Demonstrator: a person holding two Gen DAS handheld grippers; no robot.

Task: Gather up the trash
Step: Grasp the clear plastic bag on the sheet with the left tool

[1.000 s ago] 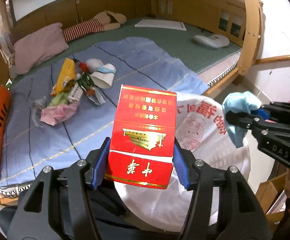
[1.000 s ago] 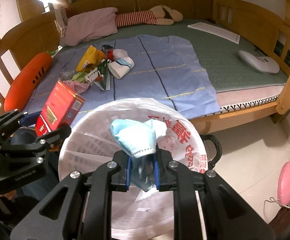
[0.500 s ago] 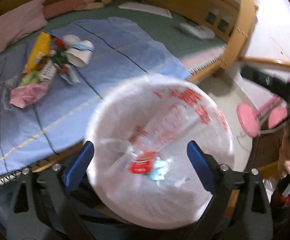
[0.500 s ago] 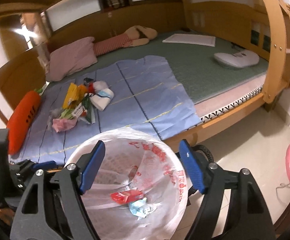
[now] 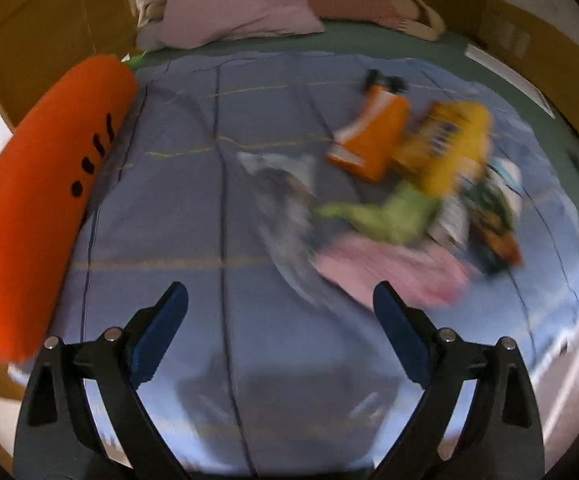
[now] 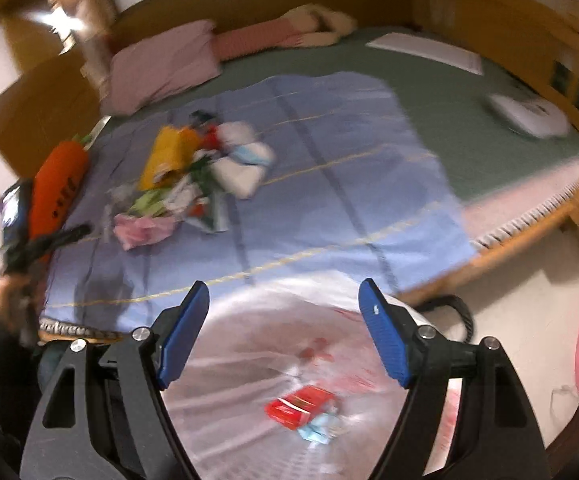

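Hovering with jaws open and empty: left gripper [image 5: 279,312] over the bed's trash pile [image 5: 405,196], right gripper [image 6: 283,312] above the bag [image 6: 249,420]

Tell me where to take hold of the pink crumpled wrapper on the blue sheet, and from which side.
Come down from above with the open left tool and pinch the pink crumpled wrapper at its near edge, the side facing the tool. It lies flat and soft on the blue sheet, so a fold should bunch up between the pads. Its far edge abuts the green wrapper, so avoid that side.
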